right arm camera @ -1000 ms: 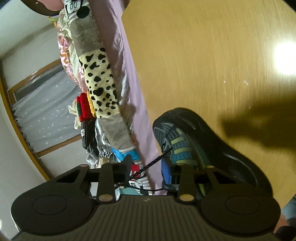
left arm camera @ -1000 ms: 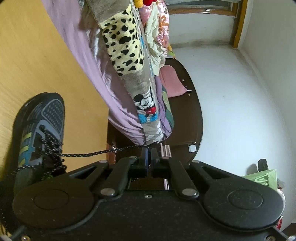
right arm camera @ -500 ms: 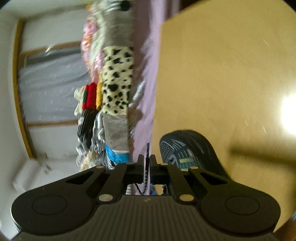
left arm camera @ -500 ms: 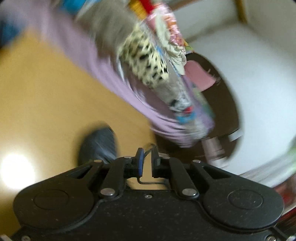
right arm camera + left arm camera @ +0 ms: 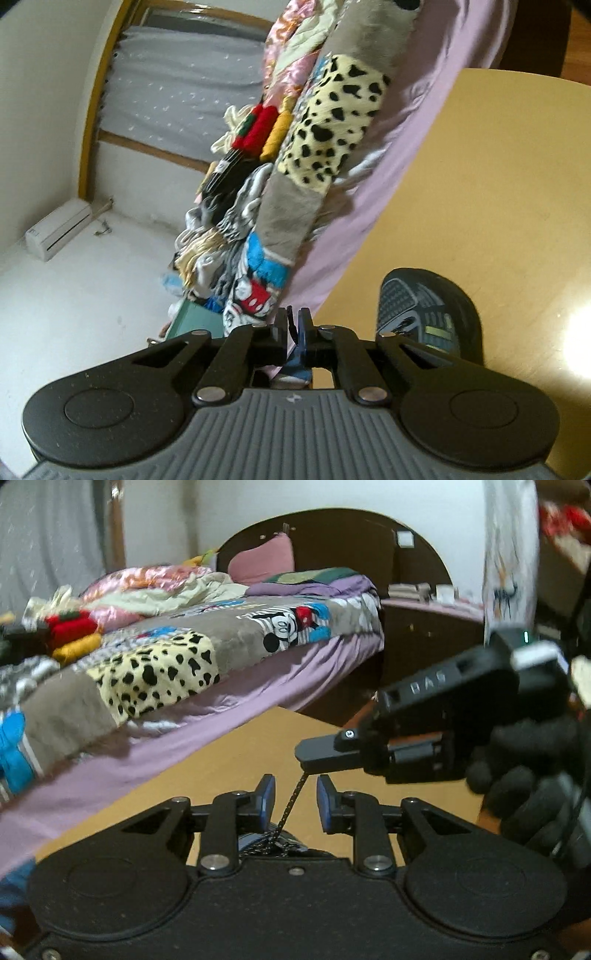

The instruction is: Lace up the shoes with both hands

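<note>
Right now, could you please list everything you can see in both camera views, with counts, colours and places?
shoe: one, dark grey with yellow-green stripes, on the table near the bed.
lace: one, black speckled, rising from the shoe between the left fingers to the right fingers.
table: one, light wood, beside the bed.
bed sheet: one, lilac, hanging over the bed edge.
blanket: one, grey patchwork with leopard spots and cartoon mice, on the bed.
pillow: one, pink, against the headboard.
headboard: one, dark brown, curved.
curtain: one, grey, at the window.
air conditioner: one, white, on the wall.
left hand-held gripper: black, blue pads, open around the lace.
right hand-held gripper: black, shut on the lace.
gloved hand: one, black, holding the right hand-held gripper.
</note>
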The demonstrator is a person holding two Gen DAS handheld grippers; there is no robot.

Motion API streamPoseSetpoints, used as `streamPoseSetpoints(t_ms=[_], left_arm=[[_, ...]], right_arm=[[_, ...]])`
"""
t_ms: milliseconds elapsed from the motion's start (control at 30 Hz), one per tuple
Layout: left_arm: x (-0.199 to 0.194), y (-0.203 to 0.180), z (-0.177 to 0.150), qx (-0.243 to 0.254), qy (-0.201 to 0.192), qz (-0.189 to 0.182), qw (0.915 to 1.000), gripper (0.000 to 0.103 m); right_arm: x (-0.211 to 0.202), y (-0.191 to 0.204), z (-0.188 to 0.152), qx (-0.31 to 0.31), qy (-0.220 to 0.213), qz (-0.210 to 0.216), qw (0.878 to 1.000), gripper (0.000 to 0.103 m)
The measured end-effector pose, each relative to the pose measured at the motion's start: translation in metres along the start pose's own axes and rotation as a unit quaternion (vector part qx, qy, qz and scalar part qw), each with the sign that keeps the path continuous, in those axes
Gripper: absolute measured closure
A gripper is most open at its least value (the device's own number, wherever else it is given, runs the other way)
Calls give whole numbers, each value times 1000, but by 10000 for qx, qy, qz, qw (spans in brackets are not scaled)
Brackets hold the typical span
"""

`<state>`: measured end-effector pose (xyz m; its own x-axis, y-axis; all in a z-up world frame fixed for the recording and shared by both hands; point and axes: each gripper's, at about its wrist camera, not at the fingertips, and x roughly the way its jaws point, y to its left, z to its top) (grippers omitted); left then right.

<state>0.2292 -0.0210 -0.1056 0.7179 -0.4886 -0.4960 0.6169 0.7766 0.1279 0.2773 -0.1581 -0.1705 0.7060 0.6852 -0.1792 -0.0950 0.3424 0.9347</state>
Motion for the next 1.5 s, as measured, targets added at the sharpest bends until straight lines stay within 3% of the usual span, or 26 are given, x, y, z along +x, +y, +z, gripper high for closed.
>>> streamPoseSetpoints(t_ms=[233,300,333,400,467,533,567,600,633,800,933,1067,1167,1233,1333,1400,1500], left_arm=[[14,-12,-3,775,131,343,9963,81],[16,-14,-4,928,152,399,9948,89],[15,-14,-4,1012,160,437,9938,101],[10,-10,-3,1066,132,477,9931,101],[-5,21,2,250,-146,358,9989,101],[-26,61,3,-762,-558,123,9955,101],[-38,80,1,-1285,-852,-31,9880,101],[-50,97,-3,-1756,-1134,-158,9778,101],[-61,111,-7,-2109,-1341,-220,9680,101],[-97,156,-30,-3138,-1973,-190,9286,101],[-114,179,-46,-3682,-2250,7,9021,101],[-126,198,-63,-4210,-2483,258,8720,101],[-133,210,-71,-4367,-2638,409,8591,101],[-134,213,-73,-4361,-2671,405,8584,101],[-129,208,-68,-4154,-2610,250,8710,101],[-127,202,-63,-3962,-2669,16,8785,101],[-128,194,-57,-3691,-2861,-535,8826,101]], right_arm=[[1,5,-2,-12,172,53,9998,96],[1,6,-3,-23,214,78,9997,96],[1,7,-4,-29,235,90,9997,96],[0,10,-4,-90,245,133,9996,96],[-1,14,-2,-135,227,198,9995,95],[-3,17,2,-153,173,294,9993,89],[-4,18,5,-174,154,270,9994,86],[-5,19,7,-197,136,231,9994,66],[-6,20,9,-221,119,193,9995,55],[-7,19,11,-489,232,-84,9985,54],[-5,15,11,-581,366,-290,9972,45],[-1,20,6,-1147,569,-656,9896,45],[4,26,-1,-1730,740,-892,9781,46],[7,29,-6,-1982,832,-990,9716,46],[12,34,-12,-2246,889,-997,9653,46],[17,49,-16,-2707,868,-867,9548,46],[23,76,-25,-3486,869,-576,9314,46]])
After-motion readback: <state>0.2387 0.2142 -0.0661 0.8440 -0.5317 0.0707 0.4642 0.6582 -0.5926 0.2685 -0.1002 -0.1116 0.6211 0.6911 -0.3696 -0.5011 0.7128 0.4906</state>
